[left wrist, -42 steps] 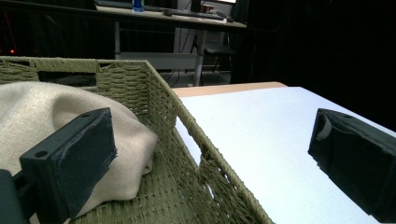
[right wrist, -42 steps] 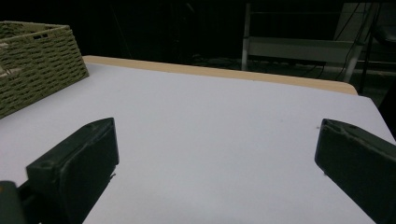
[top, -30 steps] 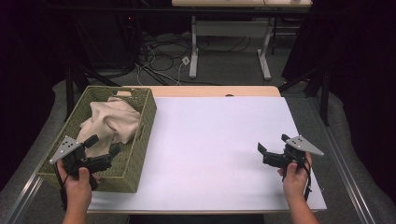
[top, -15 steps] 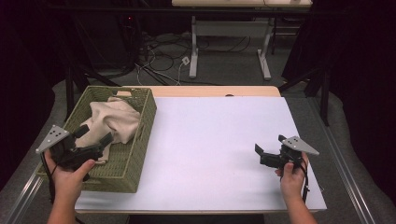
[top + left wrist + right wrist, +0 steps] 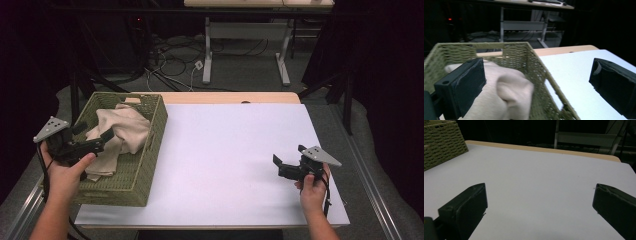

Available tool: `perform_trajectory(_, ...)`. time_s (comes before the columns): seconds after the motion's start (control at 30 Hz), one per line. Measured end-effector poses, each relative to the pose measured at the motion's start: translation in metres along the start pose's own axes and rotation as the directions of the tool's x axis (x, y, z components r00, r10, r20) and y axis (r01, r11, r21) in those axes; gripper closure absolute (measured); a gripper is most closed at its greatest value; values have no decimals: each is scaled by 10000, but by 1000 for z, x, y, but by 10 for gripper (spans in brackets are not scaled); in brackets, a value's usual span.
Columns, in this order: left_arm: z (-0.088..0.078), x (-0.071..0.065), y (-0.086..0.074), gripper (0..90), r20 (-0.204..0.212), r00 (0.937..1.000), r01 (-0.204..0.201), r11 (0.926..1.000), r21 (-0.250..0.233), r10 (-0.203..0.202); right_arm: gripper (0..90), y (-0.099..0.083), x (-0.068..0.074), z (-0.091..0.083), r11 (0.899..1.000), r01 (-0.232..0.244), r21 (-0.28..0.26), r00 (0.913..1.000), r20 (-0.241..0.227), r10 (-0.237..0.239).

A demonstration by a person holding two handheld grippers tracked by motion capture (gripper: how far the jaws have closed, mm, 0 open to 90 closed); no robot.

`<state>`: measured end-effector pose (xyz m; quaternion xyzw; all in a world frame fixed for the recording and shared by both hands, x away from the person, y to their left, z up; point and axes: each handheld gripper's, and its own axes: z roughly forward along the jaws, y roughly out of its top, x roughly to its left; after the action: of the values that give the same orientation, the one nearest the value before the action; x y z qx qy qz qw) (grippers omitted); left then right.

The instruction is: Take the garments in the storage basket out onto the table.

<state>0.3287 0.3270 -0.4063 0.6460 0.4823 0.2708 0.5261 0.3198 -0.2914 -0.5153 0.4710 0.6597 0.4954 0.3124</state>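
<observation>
A person sits at a white surface (image 5: 225, 160) with a gripper in each hand. At the left side of the surface stands a green woven basket (image 5: 145, 165), and a crumpled beige cloth (image 5: 122, 132) lies inside it, heaped toward the far end and rising near the rim. The left gripper (image 5: 95, 140) hovers over the near left part of the basket, pointing across it toward the cloth. In the left gripper view its jaws stand wide apart with nothing between them; one jaw sits in front of the cloth (image 5: 506, 97), the other out over the surface beyond the basket wall (image 5: 536, 67). The right gripper (image 5: 282, 165) is held low over the right side of the surface, well apart from the basket, its jaws also spread wide and holding nothing.
</observation>
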Motion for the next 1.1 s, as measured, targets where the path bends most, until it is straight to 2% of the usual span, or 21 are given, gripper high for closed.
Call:
perform_trajectory(0.07,3,3,3,5,32,9999,98,9999,89,-98,0,0,0,0,10000,19,14,10000,20,-19)
perform_trajectory(0.3,18,12,11,5,-70,10000,12,9971,761,-7,0,-1,-1,0,10000,-20,71,10000,75,20)
perform_trajectory(0.43,27,18,11,5,65,9996,282,9912,1292,-293,0,-1,-1,2,9999,23,127,10000,56,-23)
perform_trajectory(0.57,33,23,12,5,-172,9991,409,9913,1249,-390,0,-2,-2,2,9998,-25,190,9999,121,23)
perform_trajectory(0.77,45,35,13,5,-746,9971,275,9891,1447,-169,0,-3,-2,3,9999,-78,125,9999,130,76)
perform_trajectory(0.8,49,38,11,5,-829,9965,209,9886,1488,-86,0,-4,-3,2,9996,-121,255,9999,115,118)
perform_trajectory(0.9,53,39,9,5,-869,9962,55,9886,1507,77,0,-4,-3,3,9996,-161,244,9998,75,159)
perform_trajectory(1.0,58,42,4,5,-840,9963,-13,9851,1719,160,0,-5,-3,4,9994,-148,328,9998,163,143)
perform_trajectory(1.1,62,44,0,5,-979,9946,-144,9820,1884,333,0,-6,-3,5,9996,-149,239,9997,201,144)
